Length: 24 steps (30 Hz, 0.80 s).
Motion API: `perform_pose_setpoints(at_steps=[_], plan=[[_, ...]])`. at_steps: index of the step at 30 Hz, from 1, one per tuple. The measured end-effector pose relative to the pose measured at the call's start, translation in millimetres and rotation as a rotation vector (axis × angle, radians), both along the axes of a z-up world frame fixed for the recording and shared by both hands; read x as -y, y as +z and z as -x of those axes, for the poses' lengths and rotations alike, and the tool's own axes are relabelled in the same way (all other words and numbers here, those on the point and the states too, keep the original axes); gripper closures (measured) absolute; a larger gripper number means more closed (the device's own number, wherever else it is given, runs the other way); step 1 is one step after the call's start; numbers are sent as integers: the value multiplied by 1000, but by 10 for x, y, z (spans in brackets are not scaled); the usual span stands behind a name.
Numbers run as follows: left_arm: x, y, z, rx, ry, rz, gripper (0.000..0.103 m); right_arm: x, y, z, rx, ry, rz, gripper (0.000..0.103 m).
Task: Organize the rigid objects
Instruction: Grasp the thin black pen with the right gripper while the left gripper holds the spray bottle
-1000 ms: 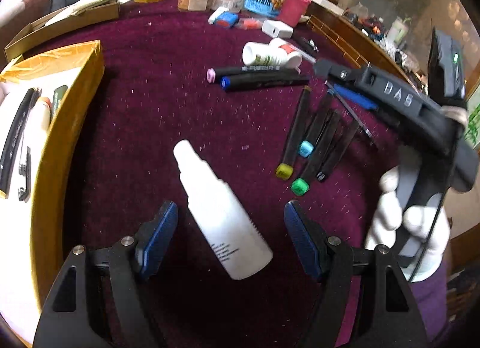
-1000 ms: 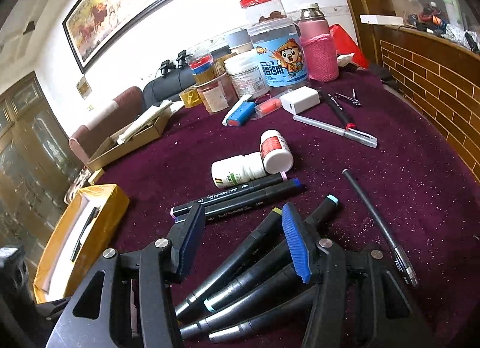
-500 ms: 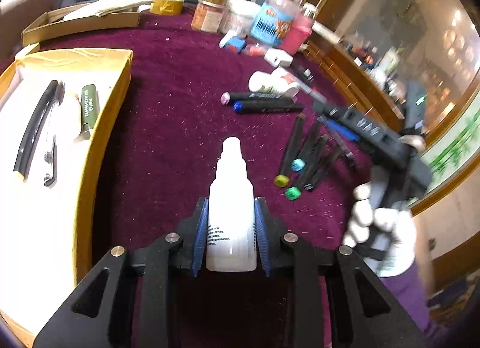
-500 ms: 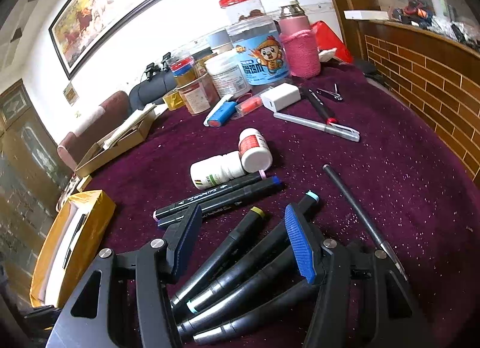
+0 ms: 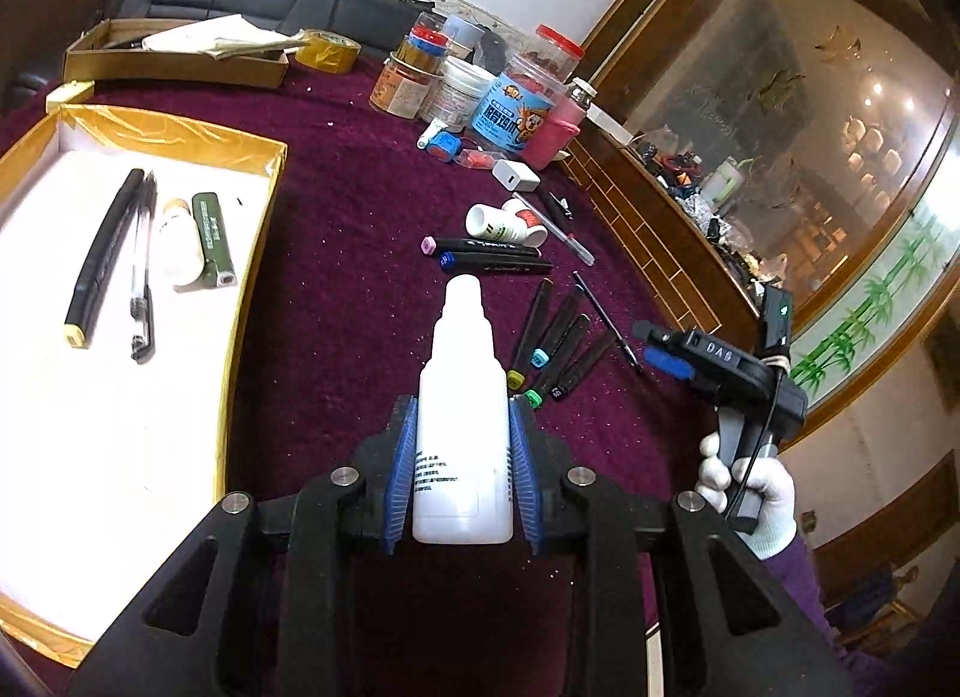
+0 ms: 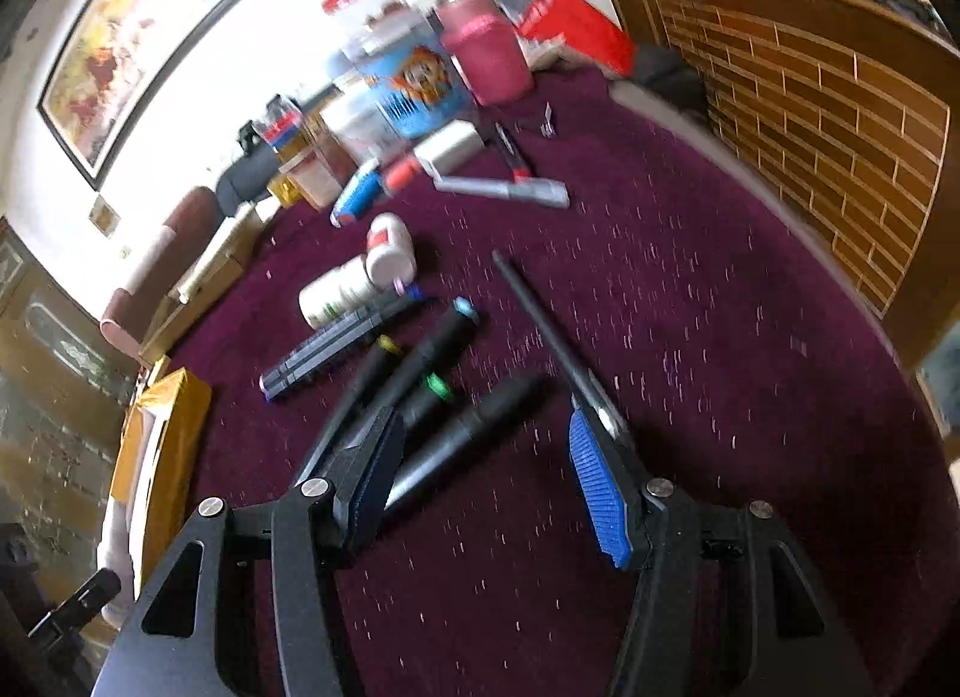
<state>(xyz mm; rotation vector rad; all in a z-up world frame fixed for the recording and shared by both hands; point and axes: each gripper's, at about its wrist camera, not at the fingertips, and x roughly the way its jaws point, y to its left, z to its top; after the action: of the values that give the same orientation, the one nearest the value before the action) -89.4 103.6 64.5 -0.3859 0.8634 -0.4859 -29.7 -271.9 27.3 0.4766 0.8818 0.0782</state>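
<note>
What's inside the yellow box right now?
In the yellow box, on its white floor: a black marker, a pen, a small white bottle and a green stick-shaped item. The near corner runs out of the frame, unseen.

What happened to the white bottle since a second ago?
The left gripper closed its fingers on the white bottle and lifted it off the purple cloth. The right gripper slid sideways, open and empty. The markers and yellow box stayed put.

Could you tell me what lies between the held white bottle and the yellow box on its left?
Only bare maroon cloth lies between the white bottle and the yellow box, in the left wrist view.
</note>
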Motion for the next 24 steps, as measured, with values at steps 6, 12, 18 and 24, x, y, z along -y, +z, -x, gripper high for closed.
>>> perform_pose_setpoints(at_steps=[6,12,18,24], plan=[[-50,-27,44,-7,2,10,76,-367,-146,-140,-56,23,85,51],[-243,12,94,8,46,20,76,-619,-128,-169,-84,-36,284,81],[-250,-40,59,0,48,34,76,-716,-136,-102,-93,-46,358,82],[-459,14,107,14,87,55,76,-595,-132,65,-66,-5,173,90]])
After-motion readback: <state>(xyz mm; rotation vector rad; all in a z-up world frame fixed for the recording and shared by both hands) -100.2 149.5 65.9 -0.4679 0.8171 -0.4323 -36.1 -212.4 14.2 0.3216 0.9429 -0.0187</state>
